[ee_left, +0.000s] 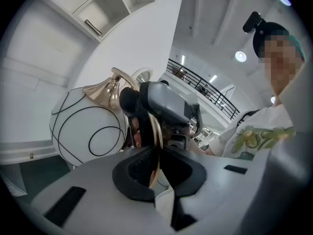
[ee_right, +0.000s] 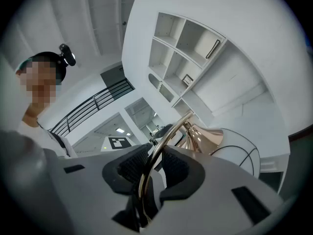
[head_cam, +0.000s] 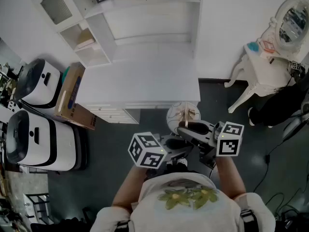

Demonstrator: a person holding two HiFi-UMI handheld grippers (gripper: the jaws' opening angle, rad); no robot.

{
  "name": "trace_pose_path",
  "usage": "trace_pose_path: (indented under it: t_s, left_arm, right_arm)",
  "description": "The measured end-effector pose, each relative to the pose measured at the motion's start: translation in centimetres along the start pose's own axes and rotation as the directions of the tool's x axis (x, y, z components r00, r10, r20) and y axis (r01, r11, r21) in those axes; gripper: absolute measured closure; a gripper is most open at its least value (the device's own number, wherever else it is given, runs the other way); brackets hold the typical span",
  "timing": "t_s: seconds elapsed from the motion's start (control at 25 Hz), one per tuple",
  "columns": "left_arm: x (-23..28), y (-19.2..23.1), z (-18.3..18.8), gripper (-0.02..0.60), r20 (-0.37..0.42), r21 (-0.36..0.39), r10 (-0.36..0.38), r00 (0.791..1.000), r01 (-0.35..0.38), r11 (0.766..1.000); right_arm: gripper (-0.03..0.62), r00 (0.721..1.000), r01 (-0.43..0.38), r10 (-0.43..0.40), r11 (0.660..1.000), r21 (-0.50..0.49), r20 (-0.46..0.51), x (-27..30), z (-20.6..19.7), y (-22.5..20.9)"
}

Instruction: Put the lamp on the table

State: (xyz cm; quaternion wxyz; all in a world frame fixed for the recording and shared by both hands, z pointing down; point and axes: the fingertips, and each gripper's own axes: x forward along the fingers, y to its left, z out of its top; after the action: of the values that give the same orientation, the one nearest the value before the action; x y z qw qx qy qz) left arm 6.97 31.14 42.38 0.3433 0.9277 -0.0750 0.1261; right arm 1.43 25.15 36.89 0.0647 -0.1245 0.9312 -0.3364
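The lamp has a white globe shade (head_cam: 182,115) with thin black lines and a rose-gold curved frame. It is held in the air just off the front edge of the white table (head_cam: 145,79). In the left gripper view the globe (ee_left: 88,131) is at the left, and my left gripper (ee_left: 155,166) is shut on the gold ring (ee_left: 157,131). My right gripper (ee_right: 149,168) is shut on the gold curved rod (ee_right: 168,133), with the gold cone (ee_right: 205,137) and globe (ee_right: 242,153) beyond. Both grippers (head_cam: 186,138) meet under the globe in the head view.
White shelving (head_cam: 96,28) rises behind the table. A cardboard box (head_cam: 72,98) and two white machines (head_cam: 38,139) stand at the left. At the right are a white ornate side table (head_cam: 263,74) with a mirror, and cables (head_cam: 282,202) on the dark floor.
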Motion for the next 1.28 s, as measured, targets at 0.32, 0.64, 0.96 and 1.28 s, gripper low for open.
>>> trace_pose_path:
  t_s: [0.32, 0.64, 0.96, 1.28]
  left_arm:
    - [1.6, 0.0, -0.1, 0.531, 0.006, -0.008, 0.007, 1.000, -0.007, 1.000]
    - [2.5, -0.2, -0.8, 0.531, 0.009, 0.002, 0.041, 0.999, -0.041, 0.999]
    - [2.3, 0.2, 0.9, 0.532, 0.024, 0.025, 0.005, 1.000, -0.005, 1.000]
    - [1.0, 3.1, 4.0, 0.534, 0.031, 0.021, -0.015, 0.999, 0.015, 1.000]
  right_arm:
    - [0.488, 1.000, -0.002, 0.001, 1.000, -0.012, -0.021, -1.2, -0.2, -0.5]
    - [0.485, 0.998, -0.025, 0.023, 0.999, -0.034, -0.053, -1.8, -1.2, -0.5]
    - [0.482, 0.998, -0.055, 0.054, 0.998, -0.027, -0.035, -1.3, 0.3, -1.1]
    - [0.482, 0.998, -0.063, 0.062, 0.998, -0.027, -0.032, 1.1, 3.0, -3.2]
